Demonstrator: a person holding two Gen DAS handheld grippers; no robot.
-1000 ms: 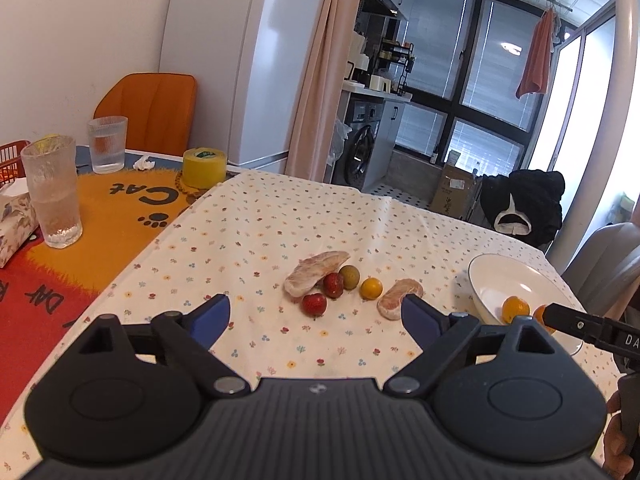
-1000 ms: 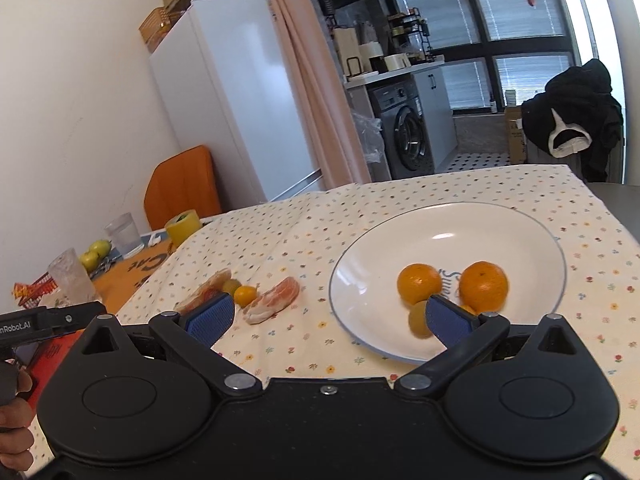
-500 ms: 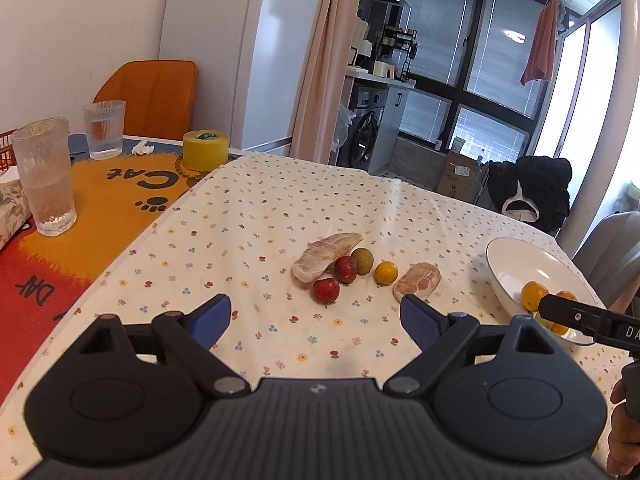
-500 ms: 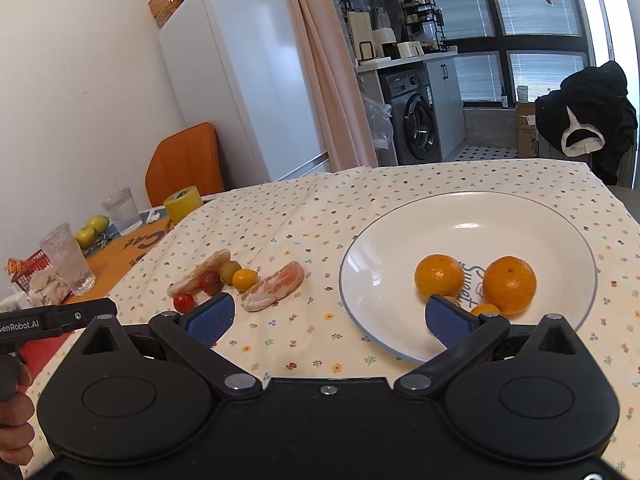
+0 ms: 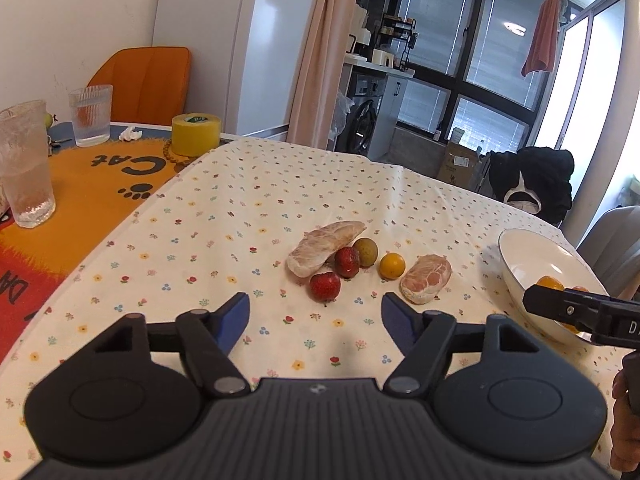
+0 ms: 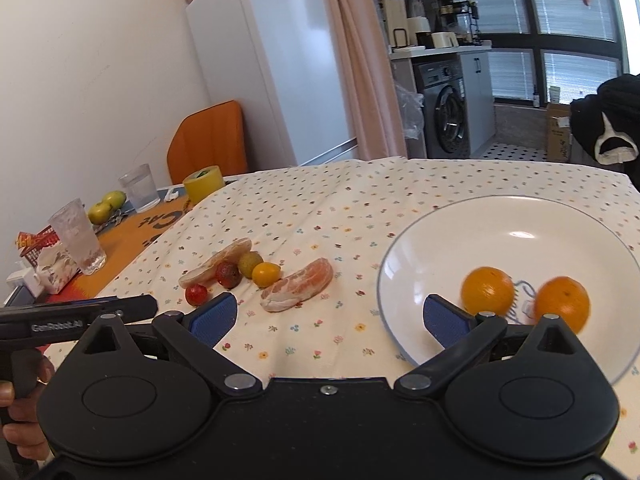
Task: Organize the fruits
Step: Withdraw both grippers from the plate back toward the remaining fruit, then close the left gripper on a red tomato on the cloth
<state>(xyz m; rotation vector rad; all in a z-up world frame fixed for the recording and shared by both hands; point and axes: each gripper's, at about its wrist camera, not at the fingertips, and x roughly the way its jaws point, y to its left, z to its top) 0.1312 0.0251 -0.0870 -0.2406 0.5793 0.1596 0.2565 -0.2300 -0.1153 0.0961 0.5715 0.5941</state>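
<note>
On the flowered cloth lie two peeled pomelo segments, a long one [image 5: 322,246] and a short one [image 5: 426,278] [image 6: 298,284]. Between them sit two red fruits [image 5: 325,286] [image 5: 346,261], a green-brown one [image 5: 365,251] and a small orange one [image 5: 392,265] [image 6: 266,273]. A white plate [image 6: 500,232] [image 5: 532,258] at the right holds two oranges [image 6: 487,290] [image 6: 562,303]. My left gripper [image 5: 315,314] is open just short of the near red fruit, holding nothing. My right gripper [image 6: 330,314] is open, its right finger over the plate's near rim.
Two glasses [image 5: 25,164] [image 5: 90,115], a yellow tape roll [image 5: 196,134] and a tissue pack [image 6: 56,266] stand on the orange mat at the left. Green apples [image 6: 106,206] lie behind them. An orange chair [image 5: 142,80] stands behind the table.
My left gripper has moved forward toward the fruit cluster, which looks larger and nearer. My right gripper has swung left and drawn back, so the plate sits further right in its view.
</note>
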